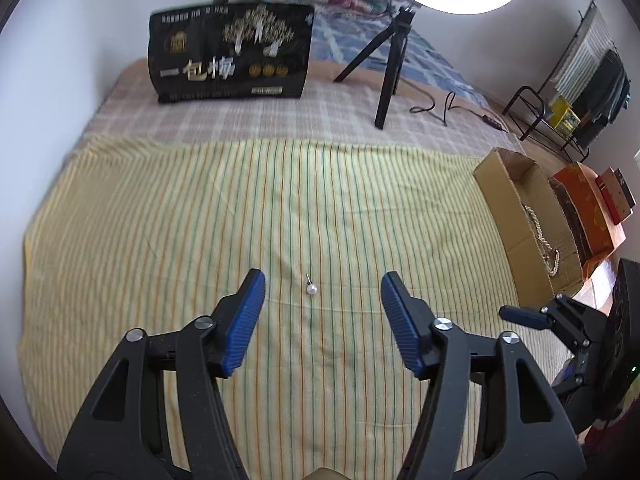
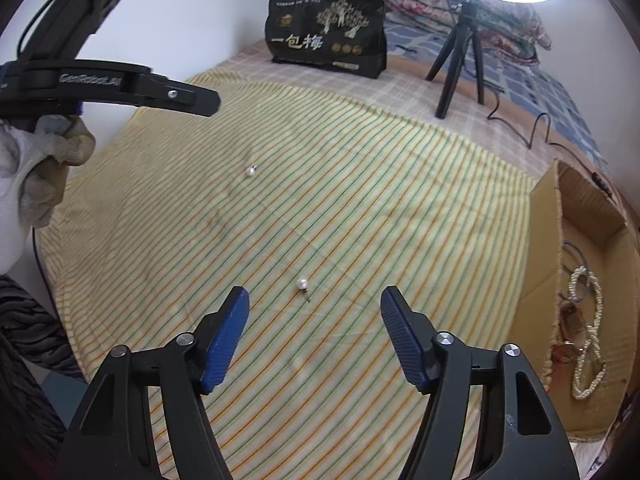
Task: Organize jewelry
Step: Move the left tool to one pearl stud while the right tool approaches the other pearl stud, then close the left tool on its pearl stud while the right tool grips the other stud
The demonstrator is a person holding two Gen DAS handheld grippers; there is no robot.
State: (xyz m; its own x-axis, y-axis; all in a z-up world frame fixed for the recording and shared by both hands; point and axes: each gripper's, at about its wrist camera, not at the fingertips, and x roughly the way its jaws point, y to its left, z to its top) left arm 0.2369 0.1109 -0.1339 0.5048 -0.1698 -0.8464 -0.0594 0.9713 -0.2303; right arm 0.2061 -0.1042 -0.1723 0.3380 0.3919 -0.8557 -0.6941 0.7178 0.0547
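Two pearl stud earrings lie on the yellow striped cloth (image 2: 360,184). One stud (image 1: 311,289) lies on the cloth just ahead of my left gripper (image 1: 323,278), centred in the gap between its blue fingers; the jaws stand open and touch nothing. The other stud (image 2: 302,283) lies likewise in front of my right gripper (image 2: 315,293), which is open and empty too. The right wrist view also shows the far stud (image 2: 251,171) and a gloved hand (image 2: 44,160) holding the left gripper's black frame (image 2: 120,84).
An open cardboard box (image 2: 540,240) at the cloth's right edge holds a bead necklace (image 2: 588,320) and other pieces. Behind it sit an orange box (image 1: 584,208) and a red one (image 1: 612,196). A black snack bag (image 1: 230,54) and a ring-light tripod (image 1: 390,76) stand at the back.
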